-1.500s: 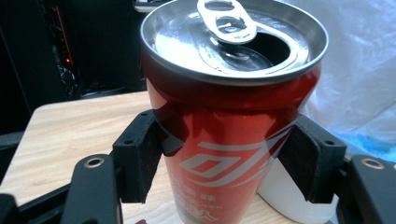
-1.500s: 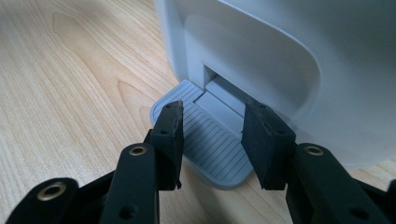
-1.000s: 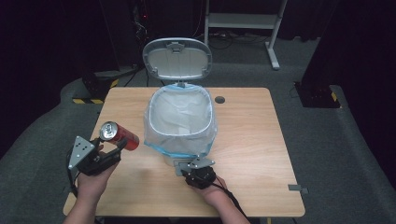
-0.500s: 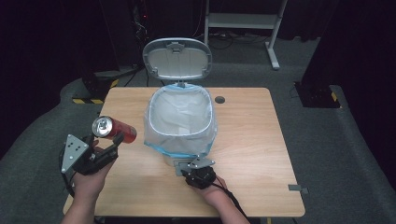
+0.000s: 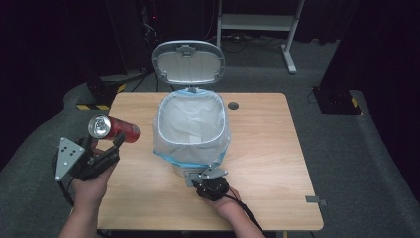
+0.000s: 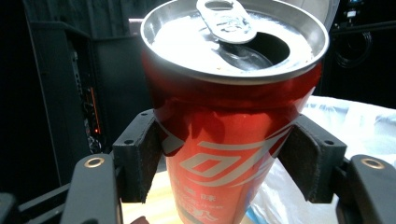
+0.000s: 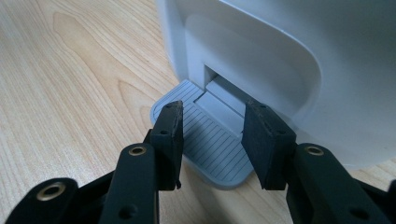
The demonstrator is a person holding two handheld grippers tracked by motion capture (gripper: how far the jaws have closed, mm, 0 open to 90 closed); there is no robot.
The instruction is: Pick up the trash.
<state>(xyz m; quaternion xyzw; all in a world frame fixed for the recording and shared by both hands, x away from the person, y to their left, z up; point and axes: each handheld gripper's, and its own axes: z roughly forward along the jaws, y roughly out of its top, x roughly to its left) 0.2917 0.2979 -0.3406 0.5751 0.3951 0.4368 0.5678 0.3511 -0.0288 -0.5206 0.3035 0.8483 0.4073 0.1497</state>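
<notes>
A red drink can (image 5: pixel 115 128) with its tab end opened is held above the table's left edge, tilted with its top toward the person. My left gripper (image 5: pixel 106 142) is shut on the can (image 6: pixel 229 98), one pad on each side of its red wall. A white pedal bin (image 5: pixel 190 130) lined with a pale bag stands mid-table, its lid (image 5: pixel 187 62) raised. My right gripper (image 5: pixel 202 176) is at the bin's front base. Its jaws stand open over the grey ribbed pedal (image 7: pixel 205 133), with nothing gripped between them, and the right gripper (image 7: pixel 212 140) rests on the pedal.
The wooden table (image 5: pixel 267 148) has a round cable hole (image 5: pixel 233 105) right of the bin. A white metal frame (image 5: pixel 257 22) stands on the dark floor behind. Bare wood lies to the right and in front of the bin.
My left gripper has lifted the can higher and a little to the left, off the table. The right gripper has stayed on the pedal and the lid has stayed up.
</notes>
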